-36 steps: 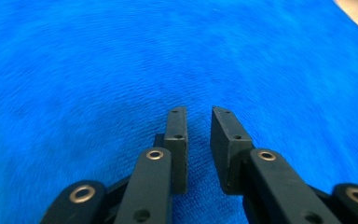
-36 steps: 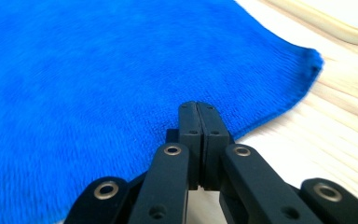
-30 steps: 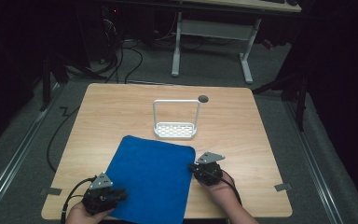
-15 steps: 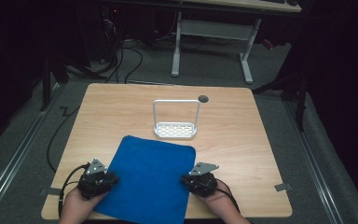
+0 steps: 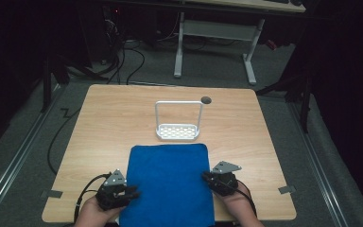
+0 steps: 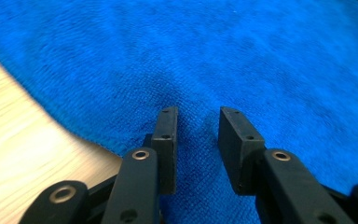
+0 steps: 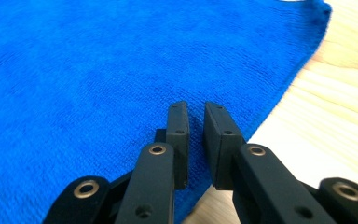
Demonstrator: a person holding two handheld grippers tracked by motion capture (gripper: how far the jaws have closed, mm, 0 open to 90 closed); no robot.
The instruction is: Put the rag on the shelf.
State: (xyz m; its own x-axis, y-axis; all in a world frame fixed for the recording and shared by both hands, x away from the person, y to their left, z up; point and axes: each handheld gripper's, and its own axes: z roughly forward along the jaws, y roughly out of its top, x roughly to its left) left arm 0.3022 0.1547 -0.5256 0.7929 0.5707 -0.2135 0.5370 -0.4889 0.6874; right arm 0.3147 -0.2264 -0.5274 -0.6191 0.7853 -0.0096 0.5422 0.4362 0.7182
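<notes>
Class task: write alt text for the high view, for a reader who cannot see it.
A blue cloth lies flat on a wooden table, with the left gripper and right gripper at its side edges. A white wire rack stands beyond it.

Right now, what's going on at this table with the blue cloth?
A person holds a two-jaw gripper in each hand at the near corners of a blue towel lying flat on a wooden table. The left gripper and the right gripper each have their jaws slightly apart, over the towel's edges. A small white rack stands beyond it.
</notes>
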